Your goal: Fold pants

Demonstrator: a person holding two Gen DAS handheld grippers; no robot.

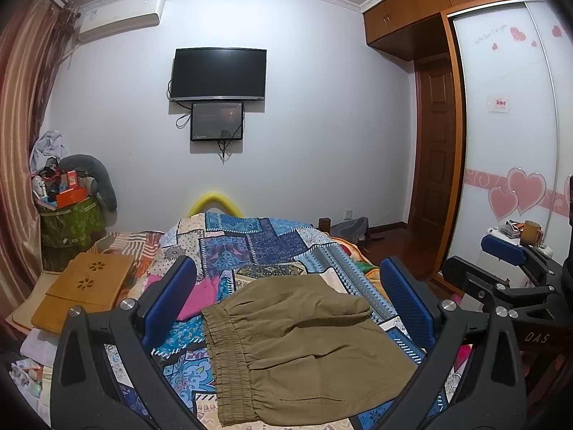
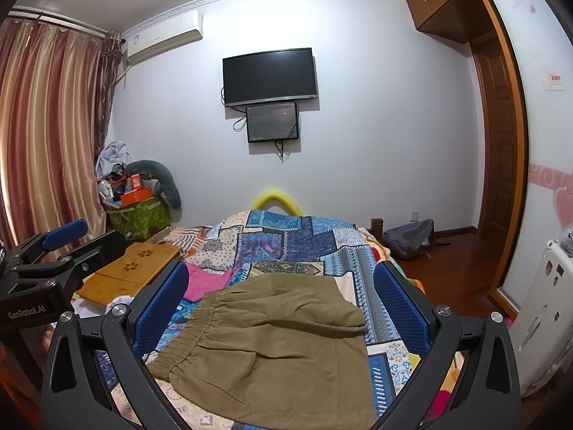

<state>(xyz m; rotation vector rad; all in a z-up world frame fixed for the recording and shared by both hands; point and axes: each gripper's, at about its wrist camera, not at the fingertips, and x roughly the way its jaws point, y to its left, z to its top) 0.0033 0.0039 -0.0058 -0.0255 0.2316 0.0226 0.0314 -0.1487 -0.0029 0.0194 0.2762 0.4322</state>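
Observation:
The olive-brown pants point(image 1: 304, 351) lie folded in a compact stack on the patterned blue bedspread point(image 1: 258, 247), elastic waistband at the left. They also show in the right wrist view point(image 2: 272, 351). My left gripper point(image 1: 286, 286) is open and empty, held above the pants. My right gripper point(image 2: 283, 290) is open and empty too, hovering over the pants. The right gripper also shows at the right edge of the left wrist view point(image 1: 508, 261), and the left gripper at the left edge of the right wrist view point(image 2: 68, 240).
A pink garment point(image 1: 200, 297) lies left of the pants. A wooden lap tray point(image 1: 86, 286) sits on the bed's left side. A green bin point(image 1: 71, 222) of clutter stands by the curtain. A backpack point(image 2: 412, 238) lies on the floor at right, near the wardrobe point(image 1: 515, 136).

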